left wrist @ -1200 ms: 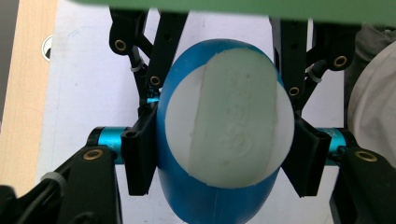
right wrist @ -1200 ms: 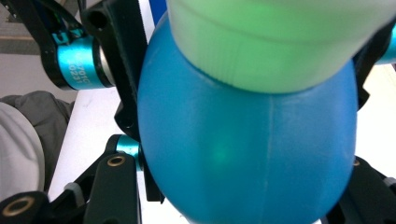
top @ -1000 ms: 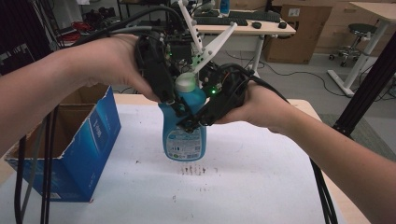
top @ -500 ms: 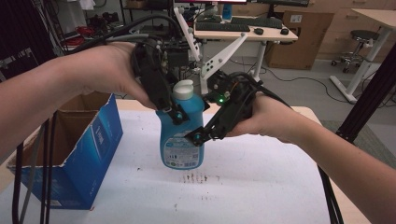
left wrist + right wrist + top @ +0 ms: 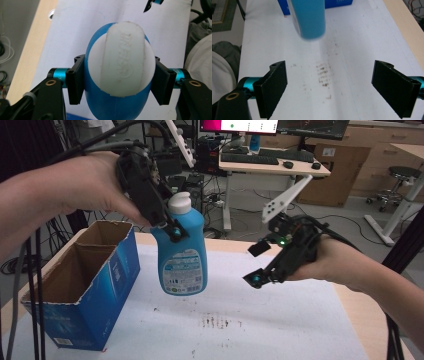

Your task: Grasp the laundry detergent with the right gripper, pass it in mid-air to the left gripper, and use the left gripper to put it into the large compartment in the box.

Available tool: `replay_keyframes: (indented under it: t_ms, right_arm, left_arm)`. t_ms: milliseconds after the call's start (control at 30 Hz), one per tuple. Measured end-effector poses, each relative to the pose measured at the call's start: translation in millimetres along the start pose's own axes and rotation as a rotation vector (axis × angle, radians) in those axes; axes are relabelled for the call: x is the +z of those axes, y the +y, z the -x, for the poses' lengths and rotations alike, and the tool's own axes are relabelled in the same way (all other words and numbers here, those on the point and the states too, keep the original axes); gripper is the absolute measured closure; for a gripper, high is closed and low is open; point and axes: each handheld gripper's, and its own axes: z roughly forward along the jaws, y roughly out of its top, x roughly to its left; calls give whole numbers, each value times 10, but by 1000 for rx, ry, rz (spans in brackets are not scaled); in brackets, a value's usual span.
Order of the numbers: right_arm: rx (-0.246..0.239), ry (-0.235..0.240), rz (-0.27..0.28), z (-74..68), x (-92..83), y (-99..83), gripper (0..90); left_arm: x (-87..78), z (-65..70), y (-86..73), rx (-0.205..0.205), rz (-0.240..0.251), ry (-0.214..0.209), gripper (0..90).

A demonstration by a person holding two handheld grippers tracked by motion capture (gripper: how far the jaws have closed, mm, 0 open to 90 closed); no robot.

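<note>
Left gripper (image 5: 117, 82): pads clamped on either side of the blue bottle (image 5: 182, 252) just under its white cap (image 5: 125, 60); the bottle hangs clear of the white table cover (image 5: 280, 320), beside the open blue cardboard box (image 5: 85, 295). Right gripper (image 5: 329, 90): jaws have just been opening and stand wide apart, nothing between them, well apart from the bottle, above a stained patch (image 5: 323, 75) of the cover.

- The left gripper (image 5: 167, 227) clamps a blue bottle (image 5: 182, 252) just under its white cap (image 5: 179, 203), holding it upright, clear of the white table cover (image 5: 250, 320).
- Left of the bottle stands an open blue cardboard box (image 5: 85, 285).
- The right gripper (image 5: 256, 265) hovers to the right, jaws spread, nothing between them.
</note>
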Motion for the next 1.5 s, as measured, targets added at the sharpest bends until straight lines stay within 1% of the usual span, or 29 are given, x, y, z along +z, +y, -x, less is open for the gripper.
replay_keyframes:
  t_ms: [133, 200, 267, 300, 400, 467, 533, 567, 600, 633, 667, 700, 800, 967, 1100, 1267, 1367, 1500]
  right_arm:
    - [19, -25, -40, 53, -83, -120, 125]
    - [32, -33, -53, 82, -136, -184, 125]
    - [42, -44, -59, 109, -183, -240, 125]
    - [48, -46, -65, 120, -201, -261, 125]
    - [61, -72, -87, 161, -264, -335, 125]
    - [78, -81, -85, 186, -306, -379, 125]
    - [93, -90, -82, 207, -351, -418, 125]
    - [98, -98, -83, 220, -378, -440, 125]
    - [101, -103, -82, 227, -393, -454, 125]
    - [101, -103, -82, 227, -393, -454, 125]
    - [104, -113, -92, 237, -416, -471, 125]
    - [116, -124, -93, 258, -470, -517, 125]
    - [133, -142, -94, 294, -537, -573, 126]
    - [165, -171, -96, 353, -640, -671, 126]
    - [184, -187, -96, 394, -697, -748, 125]
    - [206, -206, -97, 421, -752, -822, 125]
    - [216, -212, -99, 429, -776, -855, 125]
    - [216, -217, -105, 422, -795, -887, 125]
  left_arm:
    - [-229, -29, -116, -61, 31, 51, 380]
    - [-348, -45, -179, -85, 44, 75, 380]
    - [-467, -61, -252, -116, 52, 99, 380]
    - [-534, -69, -302, -138, 65, 115, 380]
    - [-670, -84, -412, -181, 79, 149, 380]
    - [-760, -95, -494, -210, 83, 174, 380]
    - [-846, -107, -581, -250, 85, 202, 381]
    - [-874, -113, -608, -258, 81, 211, 381]
    - [-905, -120, -646, -275, 80, 224, 381]
    - [-905, -120, -646, -275, 80, 224, 381]
    - [-974, -140, -739, -312, 71, 256, 381]
    - [-997, -150, -778, -324, 65, 266, 381]
    - [-1050, -177, -890, -367, 53, 294, 381]
    - [-1098, -199, -1036, -414, 28, 338, 381]
    - [-1101, -204, -1124, -444, 6, 367, 382]
    - [-1059, -197, -1221, -477, -5, 380, 381]
    - [-1020, -184, -1257, -479, -22, 383, 381]
    - [-958, -163, -1313, -487, -33, 381, 381]
